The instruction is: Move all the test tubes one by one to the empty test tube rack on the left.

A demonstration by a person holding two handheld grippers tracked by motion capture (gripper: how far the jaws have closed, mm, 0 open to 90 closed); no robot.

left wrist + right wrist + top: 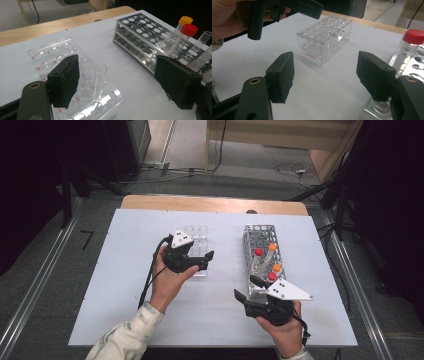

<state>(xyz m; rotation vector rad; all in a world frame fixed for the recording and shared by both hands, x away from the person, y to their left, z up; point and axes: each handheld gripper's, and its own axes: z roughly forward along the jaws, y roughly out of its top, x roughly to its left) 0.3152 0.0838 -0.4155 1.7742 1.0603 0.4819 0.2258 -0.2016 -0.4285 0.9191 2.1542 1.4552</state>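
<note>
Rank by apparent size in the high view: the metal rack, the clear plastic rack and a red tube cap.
1. Metal rack, largest.
2. Clear plastic rack, smaller, though the left gripper hides part of it, so the gap is unsure.
3. Red tube cap, far the smallest.

Bright, even light overhead; soft, slightly blurred pictures.

A white tabletop [150, 320] with a wooden far edge [210, 203] stands on grey carpet floor [40, 285]. Metal rails [30, 300] flank it, cables [292, 170] lie beyond, and both sides are dark
</note>
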